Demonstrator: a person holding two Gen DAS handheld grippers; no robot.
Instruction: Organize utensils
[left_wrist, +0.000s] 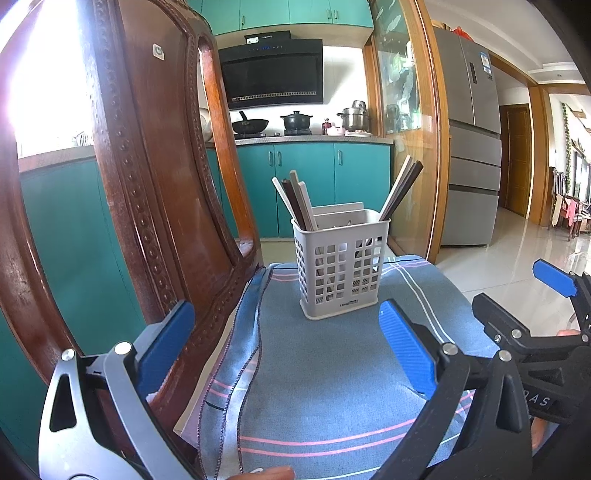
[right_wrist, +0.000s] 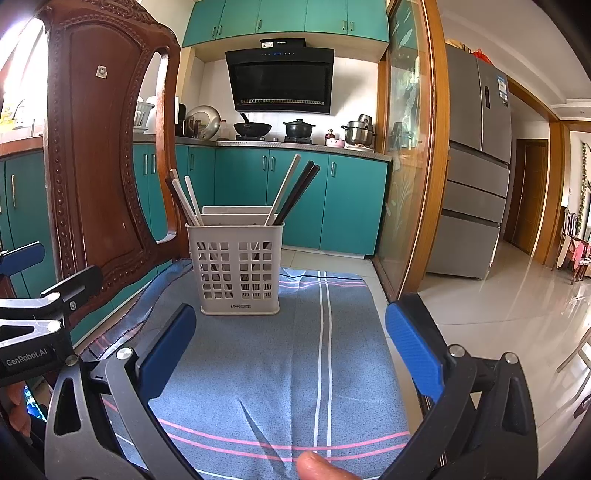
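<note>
Chopsticks (right_wrist: 184, 201) were already sitting in the utensil holder (right_wrist: 239, 271), a pale grey plastic basket with a square-hole grid, which stood upright toward the far end of a blue cloth (right_wrist: 280, 369) with pink and white stripes. Going left to right: a carved dark-red wooden chair back (right_wrist: 96, 158) filled the left side, just beside the cloth's edge. Next to it, the left gripper (left_wrist: 286, 345) was spread wide with nothing between its blue pads, hanging over the near part of the cloth, short of the holder. In the holder itself, one bunch of chopsticks leaned out to the left corner, a mix of white and dark ones, and a second bunch (right_wrist: 293, 192) leaned to the right corner, one white and a couple of dark. Something flat and white stuck up behind them in the rear of the basket, couldn't tell what it was. The right gripper (right_wrist: 290, 343) was also wide open and empty, pointed straight at the holder from the near side, well apart from it. A fingertip (right_wrist: 314, 465) peeked in at the bottom edge of that view. Further right was a glass sliding door in a wooden frame (right_wrist: 430, 147), then a grey fridge (right_wrist: 476, 166) and shiny floor tiles.
</note>
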